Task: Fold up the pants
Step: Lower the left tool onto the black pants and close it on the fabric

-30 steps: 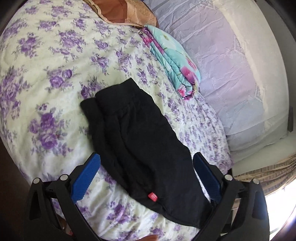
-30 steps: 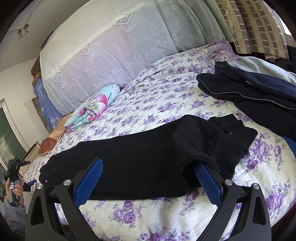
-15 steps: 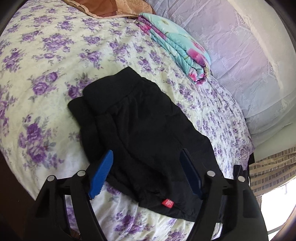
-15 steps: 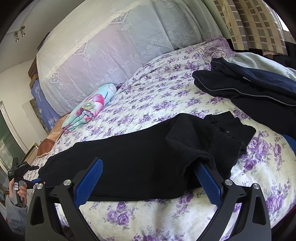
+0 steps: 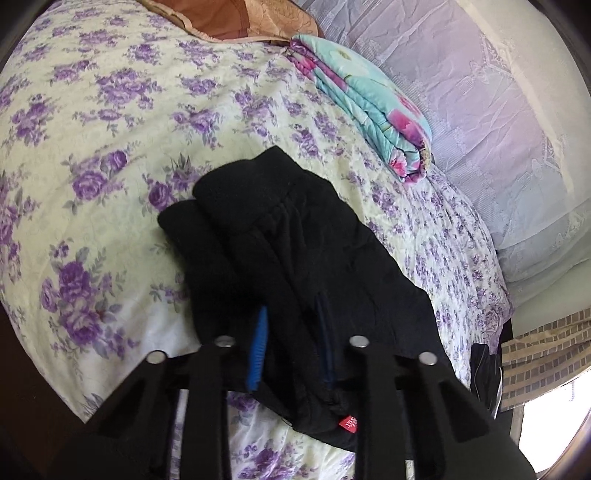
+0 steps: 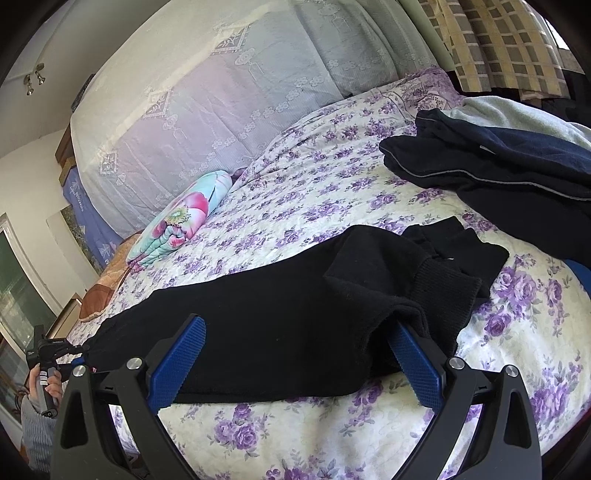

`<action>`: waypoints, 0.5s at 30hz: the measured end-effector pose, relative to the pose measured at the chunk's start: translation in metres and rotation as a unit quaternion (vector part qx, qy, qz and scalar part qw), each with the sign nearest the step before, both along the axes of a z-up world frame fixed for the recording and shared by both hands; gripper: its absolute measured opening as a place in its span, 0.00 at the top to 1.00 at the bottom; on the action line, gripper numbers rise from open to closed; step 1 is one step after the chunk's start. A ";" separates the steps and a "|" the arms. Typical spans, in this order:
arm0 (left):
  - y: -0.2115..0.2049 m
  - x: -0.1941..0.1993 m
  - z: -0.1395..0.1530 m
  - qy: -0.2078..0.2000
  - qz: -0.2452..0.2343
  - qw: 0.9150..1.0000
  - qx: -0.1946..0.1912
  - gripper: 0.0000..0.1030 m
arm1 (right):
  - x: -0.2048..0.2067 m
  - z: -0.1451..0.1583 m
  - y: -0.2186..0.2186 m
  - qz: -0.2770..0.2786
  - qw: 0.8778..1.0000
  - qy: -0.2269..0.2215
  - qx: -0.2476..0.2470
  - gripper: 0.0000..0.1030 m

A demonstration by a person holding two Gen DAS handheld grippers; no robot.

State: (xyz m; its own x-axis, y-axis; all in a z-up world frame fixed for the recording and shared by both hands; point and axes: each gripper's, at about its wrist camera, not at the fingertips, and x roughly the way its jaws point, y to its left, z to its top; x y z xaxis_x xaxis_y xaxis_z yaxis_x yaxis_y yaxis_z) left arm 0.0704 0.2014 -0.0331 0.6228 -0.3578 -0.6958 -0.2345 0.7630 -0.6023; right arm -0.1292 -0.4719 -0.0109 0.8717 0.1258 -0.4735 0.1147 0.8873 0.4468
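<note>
Black pants (image 5: 295, 240) lie stretched across the purple-flowered bedspread (image 5: 110, 129). My left gripper (image 5: 291, 332) is closing on the end with a small red tag (image 5: 349, 424); black fabric is bunched between its blue pads. In the right wrist view the pants (image 6: 280, 306) run from the far left to the ribbed cuffs (image 6: 450, 280) at the right. My right gripper (image 6: 295, 354) stands open at the near edge of the cloth, its right finger (image 6: 413, 362) tucked under a fold. A hand (image 6: 44, 384) holds the left gripper (image 6: 55, 350) at the far left of that view.
A folded turquoise and pink blanket (image 5: 369, 107) lies against the lace-covered headboard (image 6: 221, 92). A brown pillow (image 5: 236, 18) sits at the bed's far end. A pile of dark clothes (image 6: 498, 173) occupies the bed's right side under a checked curtain (image 6: 498, 44).
The left gripper's jaws have gone from wide open to nearly together, pinching the tagged end of the pants as it moved in. The right gripper has stayed put.
</note>
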 end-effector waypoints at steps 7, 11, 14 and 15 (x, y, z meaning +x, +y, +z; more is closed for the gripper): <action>0.010 -0.010 0.003 -0.016 0.000 1.000 -0.019 0.87 | -0.003 0.001 0.000 0.007 1.000 0.008 -0.008 0.04; 0.017 -0.018 0.018 -0.032 0.004 0.999 -0.012 0.87 | -0.005 0.001 -0.006 0.004 1.000 0.008 0.005 0.04; 0.013 -0.011 0.022 -0.030 -0.006 1.000 0.002 0.87 | -0.004 0.000 -0.007 0.003 1.000 0.007 0.017 0.04; 0.012 -0.009 0.020 -0.024 -0.010 1.000 0.003 0.87 | -0.004 0.000 -0.006 0.004 1.000 0.006 0.019 0.04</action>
